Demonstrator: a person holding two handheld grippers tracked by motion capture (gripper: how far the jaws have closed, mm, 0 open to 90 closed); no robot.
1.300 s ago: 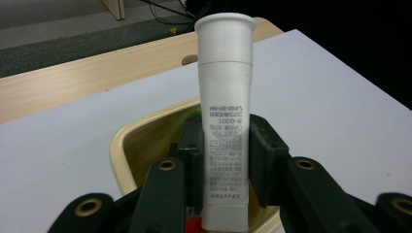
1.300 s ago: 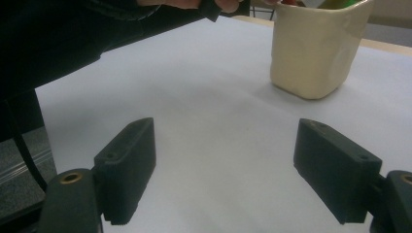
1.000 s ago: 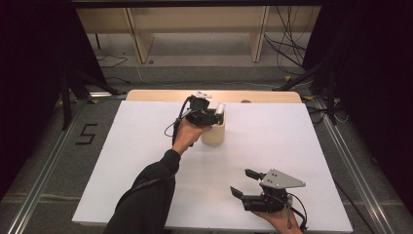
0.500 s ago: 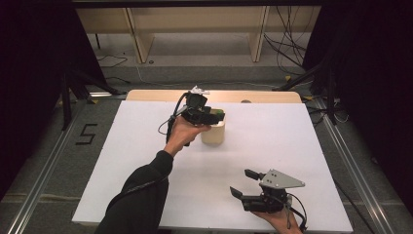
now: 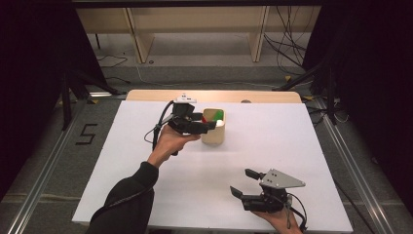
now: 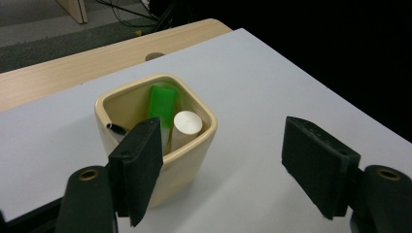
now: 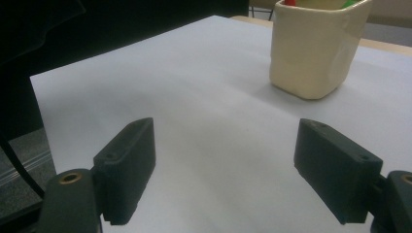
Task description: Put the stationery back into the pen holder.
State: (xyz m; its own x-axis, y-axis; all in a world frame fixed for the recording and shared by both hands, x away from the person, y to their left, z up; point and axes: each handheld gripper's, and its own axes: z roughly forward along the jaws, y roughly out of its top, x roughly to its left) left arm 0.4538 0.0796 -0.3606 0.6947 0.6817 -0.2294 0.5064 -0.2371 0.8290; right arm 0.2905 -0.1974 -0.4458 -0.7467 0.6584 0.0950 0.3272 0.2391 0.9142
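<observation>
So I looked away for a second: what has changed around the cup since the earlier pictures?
The left gripper has drawn back leftward from over the cream cup; its fingers have just been opening, nothing between them. The cup, its contents and the right gripper stayed put.

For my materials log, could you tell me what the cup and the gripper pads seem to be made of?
The cup looks like glazed ceramic: cream, thick-walled, with a soft sheen on its rounded rim, though glossy plastic is possible. The left gripper's pads look like matte black foam or rubber, dull and slightly grainy.
</observation>
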